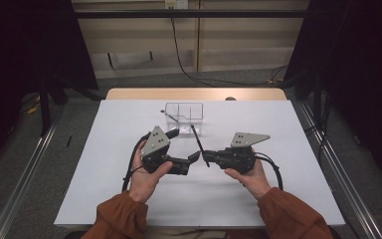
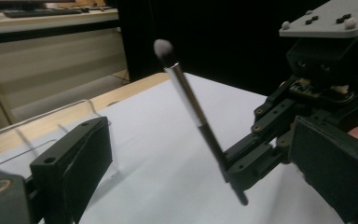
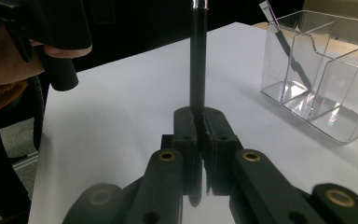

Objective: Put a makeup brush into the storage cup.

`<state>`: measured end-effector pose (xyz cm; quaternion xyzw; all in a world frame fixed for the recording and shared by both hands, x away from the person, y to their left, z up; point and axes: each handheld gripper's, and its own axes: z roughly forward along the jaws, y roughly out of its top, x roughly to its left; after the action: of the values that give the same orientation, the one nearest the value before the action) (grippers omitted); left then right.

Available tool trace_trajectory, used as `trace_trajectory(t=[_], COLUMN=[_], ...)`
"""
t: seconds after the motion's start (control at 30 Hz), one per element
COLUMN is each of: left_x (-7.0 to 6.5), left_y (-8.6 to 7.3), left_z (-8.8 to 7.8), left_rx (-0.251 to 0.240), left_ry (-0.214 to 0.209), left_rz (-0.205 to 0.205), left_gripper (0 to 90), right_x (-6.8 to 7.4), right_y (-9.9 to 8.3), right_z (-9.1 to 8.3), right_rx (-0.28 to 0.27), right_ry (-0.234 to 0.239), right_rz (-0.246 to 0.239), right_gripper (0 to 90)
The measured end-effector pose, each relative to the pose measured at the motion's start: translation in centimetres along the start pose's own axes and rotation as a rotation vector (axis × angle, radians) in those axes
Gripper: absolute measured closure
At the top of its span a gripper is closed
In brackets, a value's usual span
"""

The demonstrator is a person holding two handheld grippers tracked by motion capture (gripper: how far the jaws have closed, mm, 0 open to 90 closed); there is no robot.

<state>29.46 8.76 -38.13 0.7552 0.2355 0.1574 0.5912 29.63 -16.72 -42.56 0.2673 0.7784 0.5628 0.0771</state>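
So the white table (image 1: 129,199) sits in a dim room, with a clear organizer (image 1: 184,112) at its far side. The right gripper (image 1: 205,157) is clamped tight on a makeup brush (image 1: 197,141), while the left gripper (image 1: 186,147) has its jaws spread wide, holding nothing.

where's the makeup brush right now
The makeup brush is clamped in the right gripper near the table's middle in the high view, tilted bristles-up, just in front of the clear organizer.

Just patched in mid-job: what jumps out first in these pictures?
The right gripper, at the middle of the white table, is shut on the black handle of a makeup brush whose pale tip points up and away. The left gripper faces it with its fingers open, and a clear acrylic organizer stands behind them.
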Motion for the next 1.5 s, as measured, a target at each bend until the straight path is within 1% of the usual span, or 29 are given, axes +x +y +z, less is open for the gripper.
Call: trace_trajectory(t=[0.03,0.07,0.1,0.13,0.2,0.23,0.3,0.33,0.37,0.4,0.43,0.47,0.5,0.53,0.57,0.6,0.63,0.7,0.77,0.83,0.93,1.03,1.1,1.13,1.23,1.27,1.3,1.37,1.5], left_x=[0.0,0.0,0.0,0.0,0.0,-0.1,-0.2,-0.3,-0.3,-0.4,-0.4,-0.3,-0.2,-0.2,-0.2,-0.1,-0.1,-0.1,0.0,0.0,0.2,0.4,0.4,0.5,0.5,0.5,0.4,0.3,0.1], left_y=[0.1,0.2,0.3,0.4,0.5,0.6,0.7,0.7,0.7,0.7,0.7,0.7,0.7,0.7,0.6,0.6,0.5,0.5,0.5,0.4,0.3,0.3,0.3,0.3,0.2,0.2,0.2,0.2,0.2], left_z=[0.2,0.5,0.7,0.8,1.2,1.4,1.7,1.8,1.9,1.9,2.0,2.1,2.1,2.1,2.2,2.3,2.3,2.5,2.4,2.5,2.5,2.5,2.3,2.3,2.4,2.4,2.4,2.5,2.5], left_rx=[0.002,0.001,-0.01,-0.014,-0.018,-0.018,-0.006,0.003,0.008,0.0,0.0,0.0,0.002,-0.002,0.0,0.001,0.003,0.012,0.015,0.019,0.015,0.013,0.006,0.004,0.01,0.016,0.017,0.023,0.027], left_ry=[-0.003,-0.016,-0.022,-0.018,-0.033,-0.025,-0.028,-0.013,-0.015,-0.014,-0.011,-0.025,-0.025,-0.01,-0.014,-0.012,0.001,0.016,0.0,0.002,-0.015,-0.037,-0.032,-0.042,-0.053,-0.066,-0.068,-0.088,-0.108], left_rz=[-0.003,-0.009,-0.001,0.006,0.004,0.013,0.011,0.023,0.031,0.027,0.022,0.009,0.005,0.002,-0.005,-0.018,-0.025,-0.06,-0.078,-0.094,-0.116,-0.119,-0.116,-0.119,-0.138,-0.131,-0.129,-0.128,-0.132], left_gripper=[6.2,6.7,6.6,6.7,7.7,8.2,10.6,11.6,16.3,21.7,22.3,24.9,30.8,34.7,37.4,43.2,47.6,56.2,65.4,66.1,66.6,70.9,75.3,77.3,78.5,79.6,80.2,81.9,83.5], right_x=[0.0,0.0,-0.1,-0.1,-0.2,-0.2,-0.2,-0.2,-0.1,0.0,0.0,0.1,0.1,0.2,0.2,0.2,0.2,0.1,0.1,0.1,0.1,0.1,0.1,0.1,0.1,0.1,0.1,0.2,0.3], right_y=[0.0,0.1,0.1,0.2,0.2,0.2,0.2,0.1,0.1,0.1,0.1,0.1,0.1,0.1,0.1,0.1,0.1,0.1,0.1,0.0,0.0,0.0,0.0,0.0,0.0,-0.1,-0.1,-0.2,-0.3], right_z=[0.0,-0.1,-0.2,-0.3,-0.5,-0.5,-0.5,-0.5,-0.4,-0.4,-0.3,-0.3,-0.2,-0.2,-0.2,-0.2,-0.2,-0.2,-0.2,-0.2,-0.2,-0.2,-0.2,-0.2,-0.1,-0.1,0.0,0.1,0.3], right_rx=[0.0,-0.001,-0.006,-0.01,-0.015,-0.015,-0.013,-0.012,-0.011,-0.01,-0.008,-0.007,-0.005,-0.006,-0.006,-0.006,-0.007,-0.006,-0.006,-0.006,-0.006,-0.005,-0.004,-0.004,-0.003,0.0,0.004,0.007,0.015], right_ry=[-0.002,-0.003,-0.007,-0.009,-0.014,-0.013,-0.012,-0.01,-0.008,-0.007,-0.005,-0.001,-0.001,-0.001,0.0,0.0,-0.001,-0.002,-0.003,-0.005,-0.003,-0.004,-0.001,0.0,0.002,0.003,0.004,0.007,0.013], right_rz=[-0.001,-0.002,0.0,0.004,0.006,0.006,0.007,0.005,0.004,0.002,0.001,0.0,-0.002,-0.002,-0.001,0.0,-0.001,0.0,0.003,0.005,0.005,0.004,0.001,0.002,0.003,0.004,0.003,0.002,-0.001], right_gripper=[84.9,84.9,84.9,84.9,84.9,84.9,84.9,84.9,84.9,84.9,84.9,84.9,84.9,84.9,84.9,84.9,84.9,84.9,84.9,84.9,84.9,84.9,84.9,84.9,84.9,84.9,84.9,84.7,84.4])
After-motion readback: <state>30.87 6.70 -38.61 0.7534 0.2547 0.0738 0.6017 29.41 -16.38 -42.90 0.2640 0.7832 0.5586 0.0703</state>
